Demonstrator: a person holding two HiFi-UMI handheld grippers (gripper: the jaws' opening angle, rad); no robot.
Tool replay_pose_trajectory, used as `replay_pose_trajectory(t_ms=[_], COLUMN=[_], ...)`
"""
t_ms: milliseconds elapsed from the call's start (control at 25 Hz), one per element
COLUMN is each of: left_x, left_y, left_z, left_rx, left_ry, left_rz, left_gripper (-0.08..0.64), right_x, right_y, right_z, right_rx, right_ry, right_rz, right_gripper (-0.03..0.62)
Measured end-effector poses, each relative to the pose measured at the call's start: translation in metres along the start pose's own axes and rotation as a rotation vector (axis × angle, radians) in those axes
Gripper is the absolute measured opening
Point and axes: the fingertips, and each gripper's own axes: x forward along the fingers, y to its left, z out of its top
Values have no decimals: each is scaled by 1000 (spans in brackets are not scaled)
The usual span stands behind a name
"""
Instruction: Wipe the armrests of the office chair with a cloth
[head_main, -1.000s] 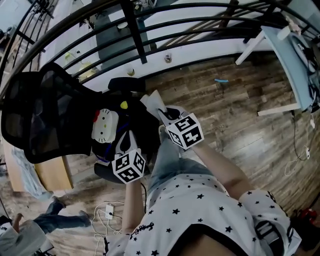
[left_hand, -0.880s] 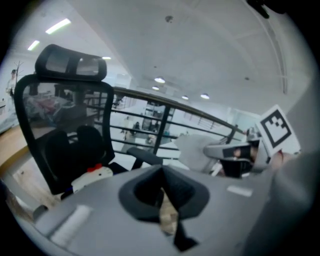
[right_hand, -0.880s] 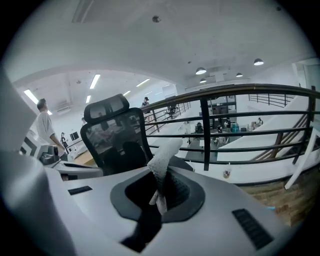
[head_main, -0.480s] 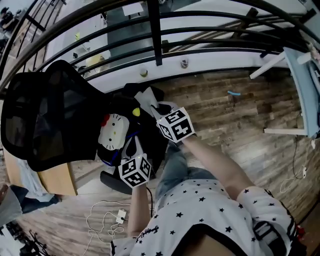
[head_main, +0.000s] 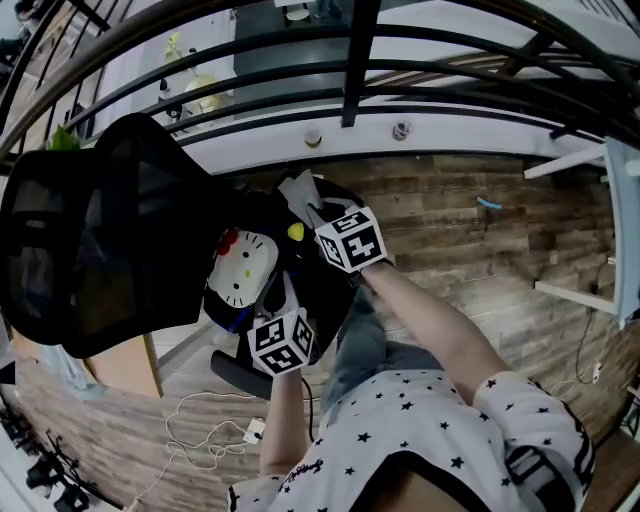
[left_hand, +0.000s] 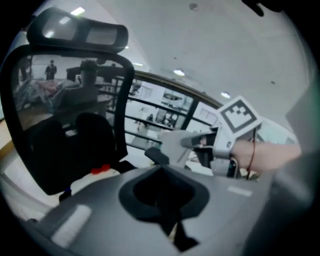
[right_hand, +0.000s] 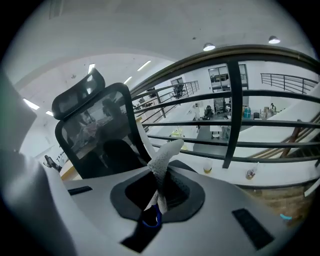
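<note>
The black office chair (head_main: 95, 240) has a mesh back at the left and a white cat-face cushion (head_main: 240, 268) on its seat. My right gripper (head_main: 312, 212) reaches over the seat, shut on a white cloth (head_main: 298, 190) that hangs by the far armrest (head_main: 335, 195). In the right gripper view the cloth (right_hand: 162, 157) sticks up from the shut jaws (right_hand: 154, 212). My left gripper (head_main: 277, 312) is over the seat's near side, above the near armrest (head_main: 232, 370), shut with nothing in it (left_hand: 167, 220). In the left gripper view the cloth (left_hand: 172, 145) is just over the armrest tip (left_hand: 157, 156).
A black metal railing (head_main: 350, 60) curves behind the chair, with a white ledge (head_main: 400, 130) at its foot. Wooden floor (head_main: 460, 250) spreads to the right. A white desk leg (head_main: 570, 165) is at the far right. Cables and a power strip (head_main: 215, 430) lie by the chair's base.
The head view has swung, so the chair sits larger and more central. The right gripper with the cloth has moved slightly farther over the chair toward the far armrest. The left gripper keeps its place.
</note>
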Motion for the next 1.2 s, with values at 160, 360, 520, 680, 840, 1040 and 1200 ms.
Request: replay_pose_trajectory(t_ms=[160, 360, 520, 680, 840, 1040, 1200], left_x=[19, 28, 31, 35, 38, 43, 49], left_y=[11, 27, 45, 53, 58, 59, 59], left_z=[3, 7, 7, 4, 2, -2, -5], left_rx=[-27, -41, -61, -72, -84, -92, -98], left_ry=[18, 36, 38, 46, 53, 72, 86], left_rz=[15, 31, 53, 65, 72, 81, 81], left_gripper=[6, 6, 6, 6, 6, 6, 6], right_x=[34, 67, 91, 114, 131, 144, 151], right_y=[-11, -11, -5, -4, -4, -14, -24], right_z=[2, 6, 5, 3, -2, -8, -15], right_rx=[2, -5, -10, -15, -13, -16, 0], right_ry=[38, 77, 101, 126, 156, 195, 228], right_rz=[1, 4, 10, 12, 10, -20, -46], right_gripper=[32, 32, 32, 32, 32, 32, 32])
